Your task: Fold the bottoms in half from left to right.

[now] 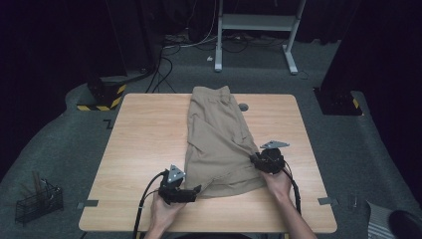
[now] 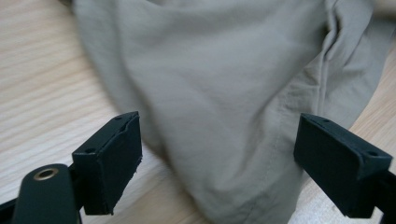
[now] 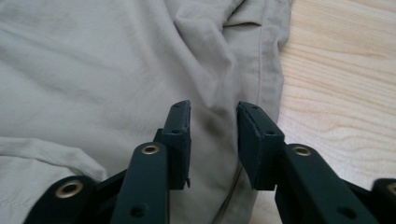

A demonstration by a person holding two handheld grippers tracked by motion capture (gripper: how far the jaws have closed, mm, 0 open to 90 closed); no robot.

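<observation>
A khaki garment (image 1: pixel 219 139), folded lengthwise, lies down the middle of the wooden table (image 1: pixel 144 144). My left gripper (image 1: pixel 198 190) sits at the garment's near left corner. In the left gripper view that gripper (image 2: pixel 219 161) stands open wide, with the cloth corner (image 2: pixel 224 116) lying between the jaws and touching neither pad. My right gripper (image 1: pixel 255 160) rests at the garment's right edge near the front. In the right gripper view its jaws (image 3: pixel 212 140) stand a little apart over a creased, stitched hem (image 3: pixel 261 70), with no pad pressing the cloth.
A small grey disc (image 1: pixel 243 106) is set into the table beyond the garment. On the floor stand a wire basket (image 1: pixel 37 201) at the left, a yellow-black striped base (image 1: pixel 102 97) and a white frame (image 1: pixel 256 30) behind the table.
</observation>
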